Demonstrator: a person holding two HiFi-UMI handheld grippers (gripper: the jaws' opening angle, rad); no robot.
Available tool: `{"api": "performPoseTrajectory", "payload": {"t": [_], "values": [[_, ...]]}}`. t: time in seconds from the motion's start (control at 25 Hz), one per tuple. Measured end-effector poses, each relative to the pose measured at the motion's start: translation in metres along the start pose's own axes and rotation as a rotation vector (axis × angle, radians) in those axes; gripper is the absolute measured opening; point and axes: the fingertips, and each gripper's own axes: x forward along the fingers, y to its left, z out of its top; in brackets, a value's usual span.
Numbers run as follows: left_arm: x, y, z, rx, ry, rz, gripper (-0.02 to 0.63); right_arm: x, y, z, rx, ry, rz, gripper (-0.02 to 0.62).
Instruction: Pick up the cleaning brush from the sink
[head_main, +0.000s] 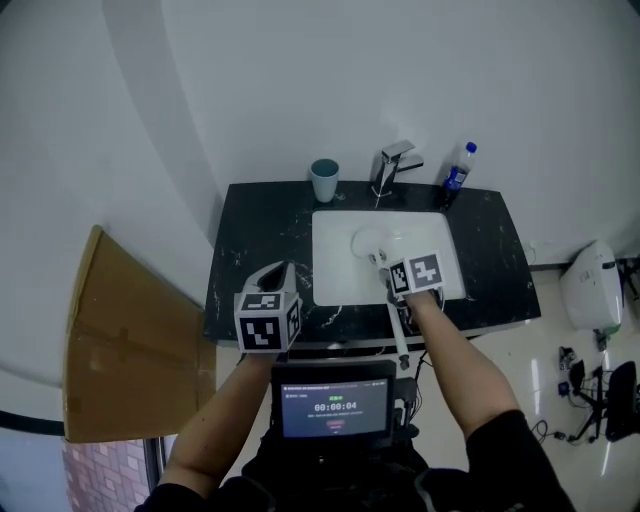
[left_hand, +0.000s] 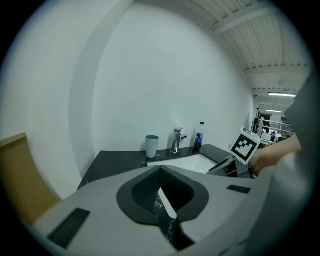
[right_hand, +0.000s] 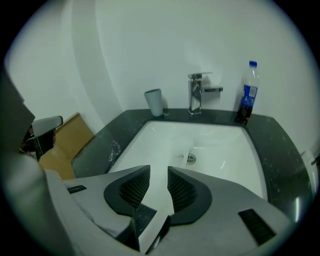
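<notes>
Black bench (head_main: 258, 240), white sink (head_main: 335, 275): right gripper (right_hand: 159, 172) over the basin, jaws opening on nothing, cleaning brush (head_main: 368, 242) just ahead; left gripper (left_hand: 161, 174) jaws closed, empty.

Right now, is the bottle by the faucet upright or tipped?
Upright: the bottle stands cap-up on the dark counter, right of the faucet.

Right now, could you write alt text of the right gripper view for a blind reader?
The right gripper points into a white sink, its jaws opening with nothing between them. Behind the sink, on a dark counter, stand a cup, a faucet and a blue-labelled bottle against a white wall.
</notes>
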Motion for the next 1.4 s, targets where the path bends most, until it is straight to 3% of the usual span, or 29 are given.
{"api": "performPoseTrajectory", "payload": {"t": [0.24, 0.28, 0.32, 0.36, 0.72, 0.8, 0.88, 1.0, 1.24, 1.32, 1.4], "values": [[0.045, 0.007, 0.004, 0.032, 0.005, 0.051, 0.012, 0.043, -0.033, -0.037, 0.087, 0.215, -0.049, 0.111], [0.051, 0.008, 0.000, 0.036, 0.013, 0.043, 0.014, 0.048, -0.035, -0.042, 0.106, 0.238, -0.053, 0.187], [0.057, 0.009, -0.003, 0.035, 0.026, 0.030, 0.062, 0.052, -0.036, -0.045, 0.124, 0.256, -0.058, 0.204], [0.063, 0.011, -0.006, 0.031, 0.042, 0.016, 0.091, 0.055, -0.037, -0.046, 0.137, 0.270, -0.065, 0.204], [0.099, 0.027, -0.018, 0.026, 0.083, -0.024, 0.091, 0.087, -0.036, -0.052, 0.166, 0.394, -0.091, 0.202], [0.103, 0.026, -0.019, 0.030, 0.084, -0.031, 0.091, 0.090, -0.040, -0.055, 0.136, 0.445, -0.118, 0.123], [0.104, 0.025, -0.023, 0.026, 0.090, -0.039, 0.091, 0.090, -0.039, -0.060, 0.109, 0.491, -0.122, 0.106], [0.106, 0.023, -0.026, 0.012, 0.095, -0.051, 0.091, 0.092, -0.040, -0.061, 0.125, 0.508, -0.105, 0.101], [0.103, 0.024, -0.023, 0.009, 0.103, -0.054, 0.087, 0.089, -0.050, -0.061, 0.158, 0.479, -0.167, 0.072], [0.101, 0.025, -0.021, 0.000, 0.105, -0.059, 0.037, 0.085, -0.051, -0.060, 0.167, 0.467, -0.174, 0.067], [0.098, 0.024, -0.017, -0.005, 0.096, -0.068, 0.037, 0.080, -0.053, -0.059, 0.187, 0.441, -0.175, 0.066]]}}
